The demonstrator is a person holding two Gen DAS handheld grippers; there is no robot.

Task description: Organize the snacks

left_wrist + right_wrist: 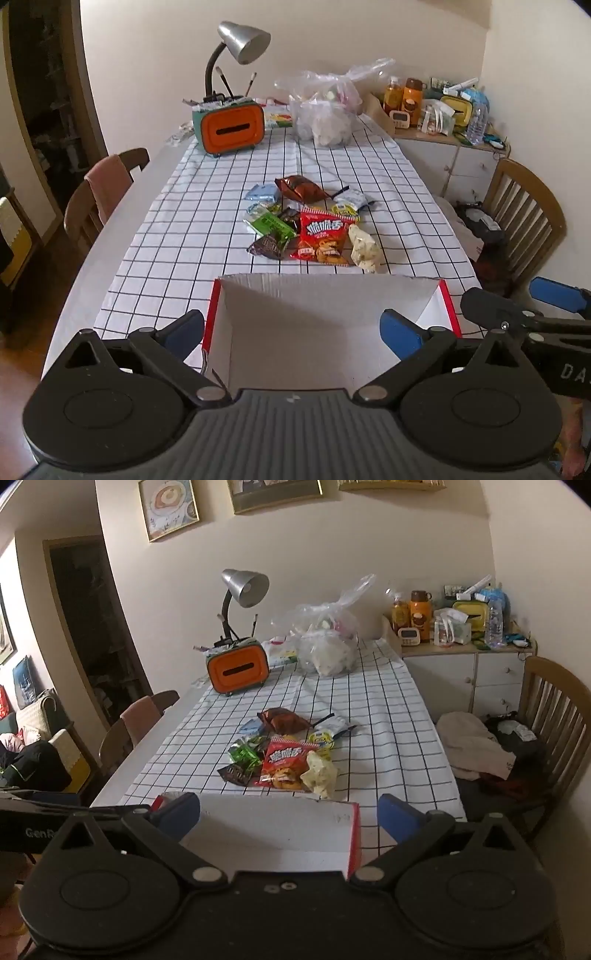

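Task not begun: the white, red-edged cardboard box (314, 332) between both grippers' fingers is empty; the pile of foil snack packets (310, 225) lies beyond. Left gripper (291, 330) and right gripper (290, 818) gape fully, holding nothing.

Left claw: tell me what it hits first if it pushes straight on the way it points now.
Most likely the inside of the open white box, which lies right under and ahead of the open left claw. The snack pile sits beyond the box's far wall. Depth is uncertain.
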